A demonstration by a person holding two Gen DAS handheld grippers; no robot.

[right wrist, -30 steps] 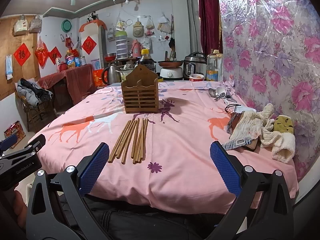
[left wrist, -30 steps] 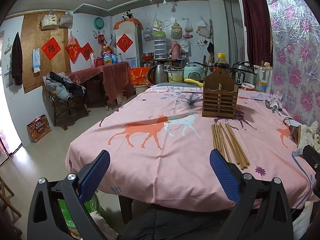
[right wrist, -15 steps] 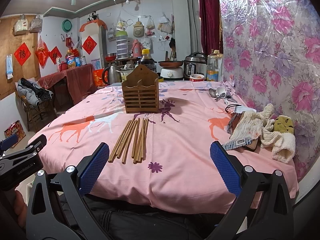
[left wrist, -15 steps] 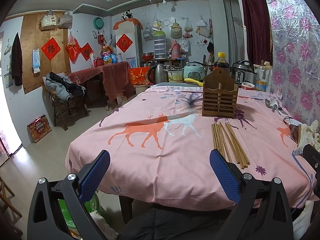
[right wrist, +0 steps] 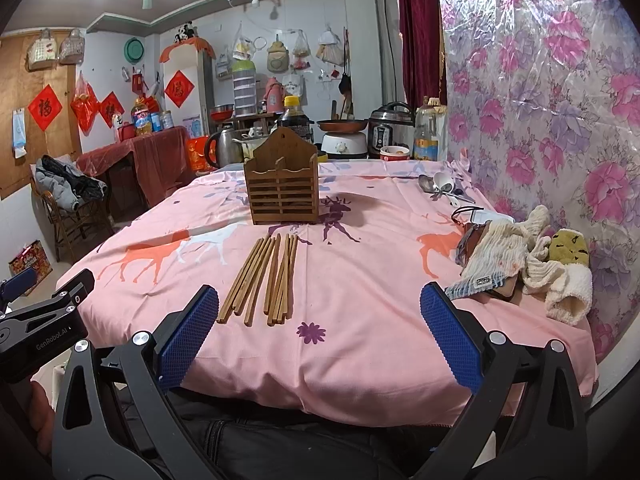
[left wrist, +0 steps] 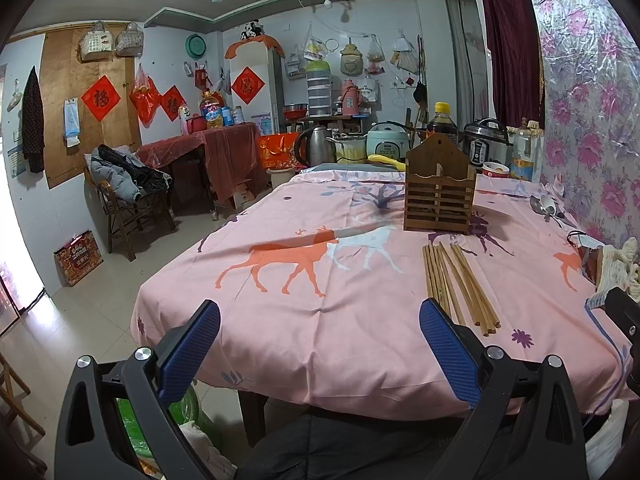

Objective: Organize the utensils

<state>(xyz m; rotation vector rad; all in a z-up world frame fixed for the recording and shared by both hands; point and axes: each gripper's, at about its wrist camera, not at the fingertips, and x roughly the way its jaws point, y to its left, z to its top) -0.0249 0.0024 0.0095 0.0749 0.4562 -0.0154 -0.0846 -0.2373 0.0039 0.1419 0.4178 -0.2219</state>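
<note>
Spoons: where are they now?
In the right wrist view, the spoons lie on the table's far right, near the floral wall, right of the wooden holder.

my left gripper (left wrist: 320, 344) has a black frame, silver screws at the joints and blue cross-hatched pads (left wrist: 188, 350) on its fingers. my right gripper (right wrist: 320, 336) is built the same, and its view shows white "genrobot.ai" lettering on the left one's side. below, i see dark clothing (right wrist: 280, 440).

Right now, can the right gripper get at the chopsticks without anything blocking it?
Probably yes. The right gripper is open, and the chopsticks lie loose on the tablecloth just ahead, nothing between.
</note>
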